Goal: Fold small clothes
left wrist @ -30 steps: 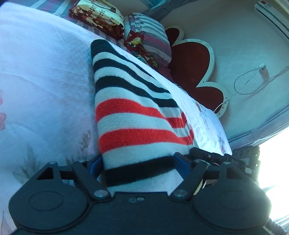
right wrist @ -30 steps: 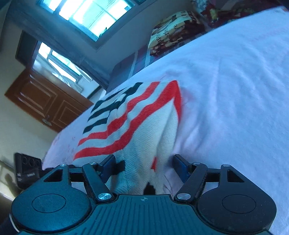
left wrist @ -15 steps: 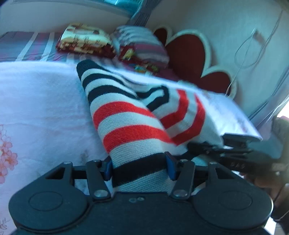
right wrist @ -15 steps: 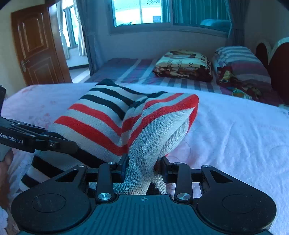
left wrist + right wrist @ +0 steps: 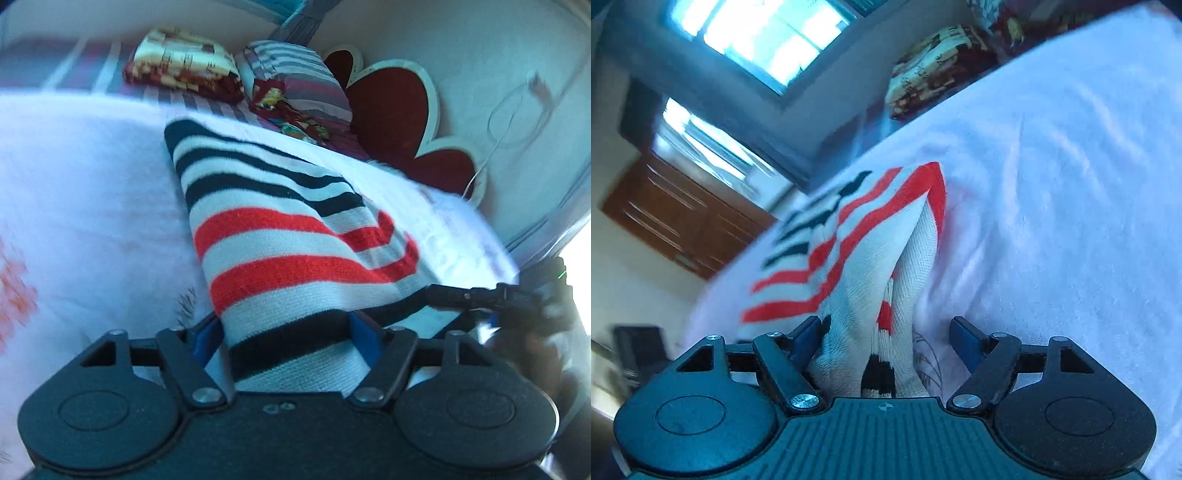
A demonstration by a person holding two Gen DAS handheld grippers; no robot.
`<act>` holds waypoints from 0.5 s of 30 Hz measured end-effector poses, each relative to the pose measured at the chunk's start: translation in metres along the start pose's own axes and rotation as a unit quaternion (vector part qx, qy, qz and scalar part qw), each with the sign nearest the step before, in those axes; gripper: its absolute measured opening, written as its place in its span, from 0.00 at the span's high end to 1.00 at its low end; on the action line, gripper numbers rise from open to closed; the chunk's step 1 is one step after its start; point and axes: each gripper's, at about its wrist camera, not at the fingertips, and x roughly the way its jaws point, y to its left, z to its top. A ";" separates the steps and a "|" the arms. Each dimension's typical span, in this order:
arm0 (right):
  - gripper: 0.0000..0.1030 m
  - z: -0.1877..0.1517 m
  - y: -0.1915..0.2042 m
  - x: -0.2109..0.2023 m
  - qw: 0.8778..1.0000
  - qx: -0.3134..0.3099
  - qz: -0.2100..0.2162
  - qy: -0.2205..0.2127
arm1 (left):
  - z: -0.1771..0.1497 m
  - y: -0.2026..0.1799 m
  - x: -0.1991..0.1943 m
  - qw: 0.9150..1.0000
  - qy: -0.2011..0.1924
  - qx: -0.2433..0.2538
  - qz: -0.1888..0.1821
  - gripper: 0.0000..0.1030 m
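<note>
The striped knit garment (image 5: 280,236) lay on the bed (image 5: 81,177), spread over its white cover and already doubled, with one layer turned back on the other and a folded edge showing at about two o'clock in the left wrist view. The left gripper (image 5: 286,341) had the garment's near end between its fingers (image 5: 364,338); these were opening, the left one standing clear of the cloth while the right seemed to touch it, so no real hold showed. The right gripper (image 5: 886,341) straddled a bunched edge at six o'clock, its fingers (image 5: 966,338) also opening and clear of the fabric. The first fold looked laid down and released. Smoothing, and probably another fold to make it compact, seemed left. A folded blanket (image 5: 181,62) and pillow (image 5: 295,85) sat toward twelve o'clock.
</note>
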 end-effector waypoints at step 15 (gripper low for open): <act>0.66 -0.032 0.112 0.057 0.933 -0.304 -0.189 -0.010 | -0.004 -0.039 0.008 0.997 -0.018 0.053 0.053 0.48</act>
